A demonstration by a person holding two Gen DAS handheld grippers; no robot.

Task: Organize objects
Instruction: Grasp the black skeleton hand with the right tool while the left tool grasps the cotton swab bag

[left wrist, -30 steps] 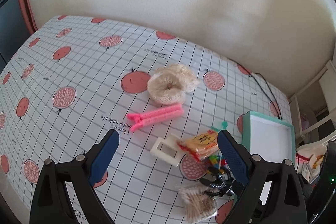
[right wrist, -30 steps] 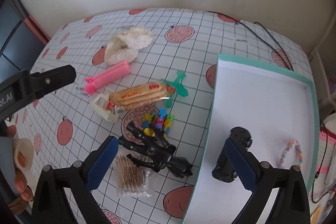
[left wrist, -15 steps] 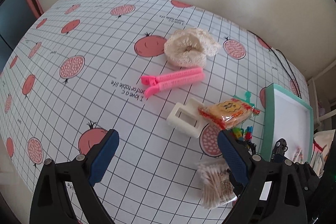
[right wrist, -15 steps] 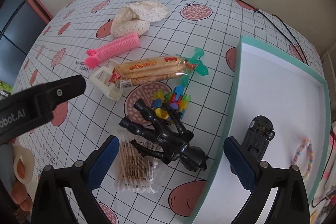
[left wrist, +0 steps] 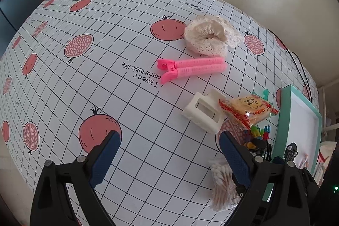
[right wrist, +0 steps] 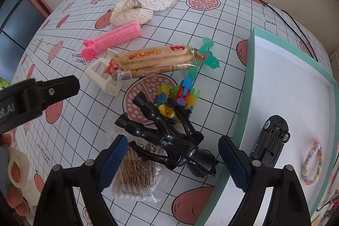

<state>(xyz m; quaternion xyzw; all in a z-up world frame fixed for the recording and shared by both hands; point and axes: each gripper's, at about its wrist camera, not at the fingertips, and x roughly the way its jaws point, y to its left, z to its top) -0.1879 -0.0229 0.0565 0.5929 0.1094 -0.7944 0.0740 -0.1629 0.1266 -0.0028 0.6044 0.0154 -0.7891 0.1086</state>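
Observation:
My right gripper (right wrist: 173,160) is open and empty, its jaws either side of a black action figure (right wrist: 169,137) lying on the table. Under and beside the figure lie a cotton swab bag (right wrist: 135,179) and a colourful block toy (right wrist: 178,96). A mint-rimmed white box (right wrist: 288,86) at the right holds a black toy car (right wrist: 271,141) and a bead bracelet (right wrist: 312,162). My left gripper (left wrist: 169,154) is open and empty above bare tablecloth, left of a white plastic clip (left wrist: 203,113) and a biscuit pack (left wrist: 247,109).
A pink hair roller clip (left wrist: 190,69) and a cream lace cloth (left wrist: 209,37) lie further back. A green toy (right wrist: 208,54) sits by the biscuit pack (right wrist: 154,63). The left gripper (right wrist: 42,96) shows in the right wrist view. A black cable (right wrist: 290,20) runs behind the box.
Both grippers have lowered and moved forward over the table. The black figure now lies between the right jaws. Both stay open.

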